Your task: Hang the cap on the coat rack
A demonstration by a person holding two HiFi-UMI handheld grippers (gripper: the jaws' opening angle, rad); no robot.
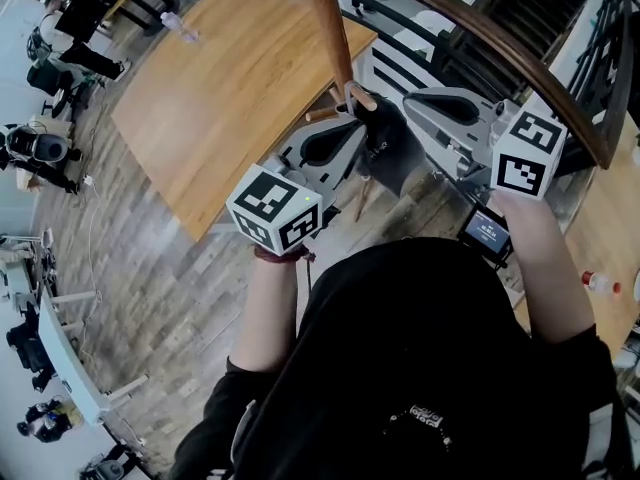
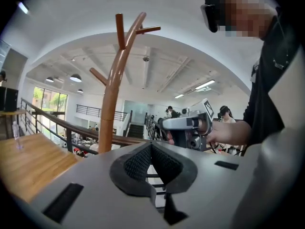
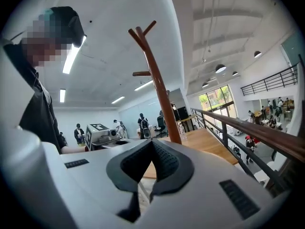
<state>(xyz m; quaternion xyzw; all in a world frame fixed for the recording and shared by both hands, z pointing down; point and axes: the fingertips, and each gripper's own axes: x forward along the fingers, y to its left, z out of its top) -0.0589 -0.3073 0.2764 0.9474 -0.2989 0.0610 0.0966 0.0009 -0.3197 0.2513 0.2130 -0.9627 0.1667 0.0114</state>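
The wooden coat rack [image 1: 325,28] rises in front of me, with short pegs [image 1: 360,96] low on its pole. A dark cap-like shape [image 1: 385,133] hangs just under that peg, between the two gripper tips. Neither gripper view shows it. My left gripper [image 1: 352,136] points at it from the left, with its jaws shut and empty [image 2: 151,147]. My right gripper [image 1: 408,101] comes in from the right, and its jaws are shut on nothing as well [image 3: 152,144]. Both gripper views show the rack's pole [image 2: 110,104] [image 3: 162,94] and its bare upper branches.
A large wooden table [image 1: 220,88] stands left of the rack, with a bottle [image 1: 180,26] at its far end. A curved dark railing [image 1: 500,48] runs behind and to the right. Several people stand far off in the room. Another bottle [image 1: 600,283] lies at the right.
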